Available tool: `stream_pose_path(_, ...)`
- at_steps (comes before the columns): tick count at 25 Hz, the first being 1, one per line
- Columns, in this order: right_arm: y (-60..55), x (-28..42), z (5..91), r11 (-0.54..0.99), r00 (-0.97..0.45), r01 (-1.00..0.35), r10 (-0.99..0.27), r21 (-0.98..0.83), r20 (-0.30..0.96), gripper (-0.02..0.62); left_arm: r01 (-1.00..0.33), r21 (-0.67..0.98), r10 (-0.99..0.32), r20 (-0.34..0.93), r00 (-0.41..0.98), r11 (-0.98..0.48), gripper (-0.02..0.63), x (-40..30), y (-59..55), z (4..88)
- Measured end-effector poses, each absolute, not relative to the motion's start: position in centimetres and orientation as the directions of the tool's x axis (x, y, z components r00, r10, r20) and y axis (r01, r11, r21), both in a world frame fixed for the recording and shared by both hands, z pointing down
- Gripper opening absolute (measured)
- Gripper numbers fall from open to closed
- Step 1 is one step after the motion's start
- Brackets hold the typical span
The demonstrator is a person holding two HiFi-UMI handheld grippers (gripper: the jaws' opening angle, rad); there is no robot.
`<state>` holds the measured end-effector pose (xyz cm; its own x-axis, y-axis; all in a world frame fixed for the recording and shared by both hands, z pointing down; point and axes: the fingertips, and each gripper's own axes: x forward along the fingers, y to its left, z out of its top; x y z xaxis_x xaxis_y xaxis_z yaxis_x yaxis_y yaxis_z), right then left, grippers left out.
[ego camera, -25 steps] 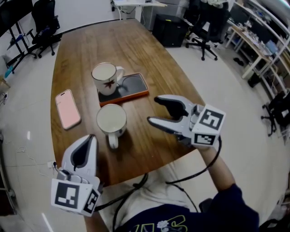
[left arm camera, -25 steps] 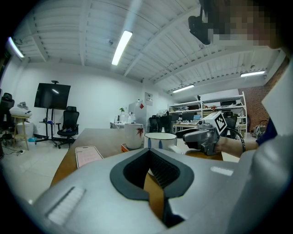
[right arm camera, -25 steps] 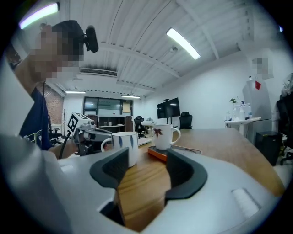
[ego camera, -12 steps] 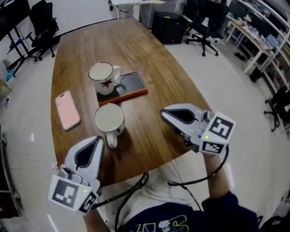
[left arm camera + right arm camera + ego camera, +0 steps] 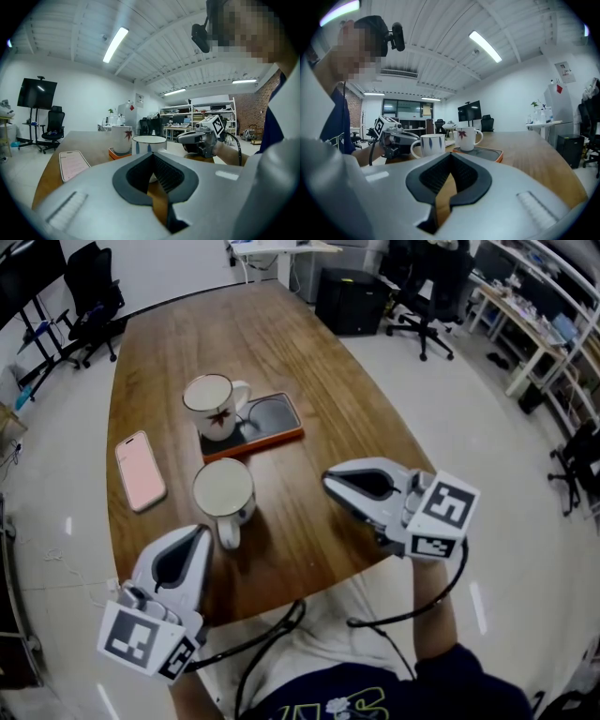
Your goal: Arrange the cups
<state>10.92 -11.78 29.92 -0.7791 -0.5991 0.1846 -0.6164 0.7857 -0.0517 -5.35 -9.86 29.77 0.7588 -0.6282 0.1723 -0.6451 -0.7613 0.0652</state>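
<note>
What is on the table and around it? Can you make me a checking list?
Surface: brown wooden table.
Job's things: cup with a red leaf stands on the orange tray; second cup stands on the table, nearer the person.
Clutter: pink phone left of the cups.
Grippers: left gripper and right gripper both shut, empty, apart from the cups.
Cables: black cable below the table edge.
Surroundings: office chairs, shelves, pale floor.
</note>
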Motion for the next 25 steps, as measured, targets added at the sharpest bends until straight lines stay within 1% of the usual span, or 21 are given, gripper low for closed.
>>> stream_pose_path(25, -11.84, 10.74, 30.06, 0.792, -0.785, -0.608, -0.591, -0.055, 0.186, 0.003, -0.657, 0.064, -0.64, 0.172, 0.749, -0.751, 0.002, -5.52, -9.92, 29.91)
